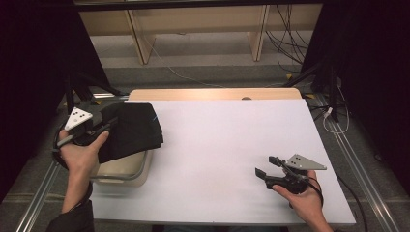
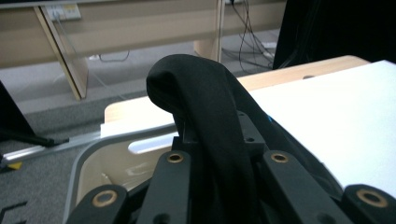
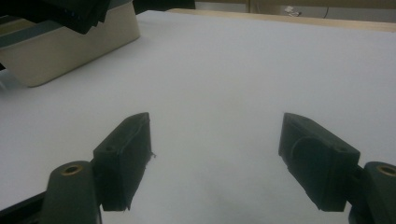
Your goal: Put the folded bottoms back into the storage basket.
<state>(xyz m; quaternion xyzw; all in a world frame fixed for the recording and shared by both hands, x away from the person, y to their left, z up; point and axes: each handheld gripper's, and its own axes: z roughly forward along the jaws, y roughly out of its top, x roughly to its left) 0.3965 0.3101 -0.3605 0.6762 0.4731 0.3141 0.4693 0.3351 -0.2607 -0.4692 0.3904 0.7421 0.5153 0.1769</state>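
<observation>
Cream tub with grey rim sits at the left edge of the desk, near corner. Black cloth bunched over the tub's far side, draping past its rim onto the white desk sheet; it hangs over the tub rather than lying inside it.

Left tool clamped on black cloth. Left gripper view: a fold of the cloth rises in a hump between the two jaws and arches over them. Same view looks down into the tub: pale inner wall, a handle slot, a small scrap of something at the bottom, too small to identify. High view cannot see into the tub because the cloth covers most of it.

Right tool rests low over the desk's near right part, well apart from the tub. Right gripper view: jaws spread wide, nothing between them, bare white sheet beyond; tub's outer side at upper left.
</observation>
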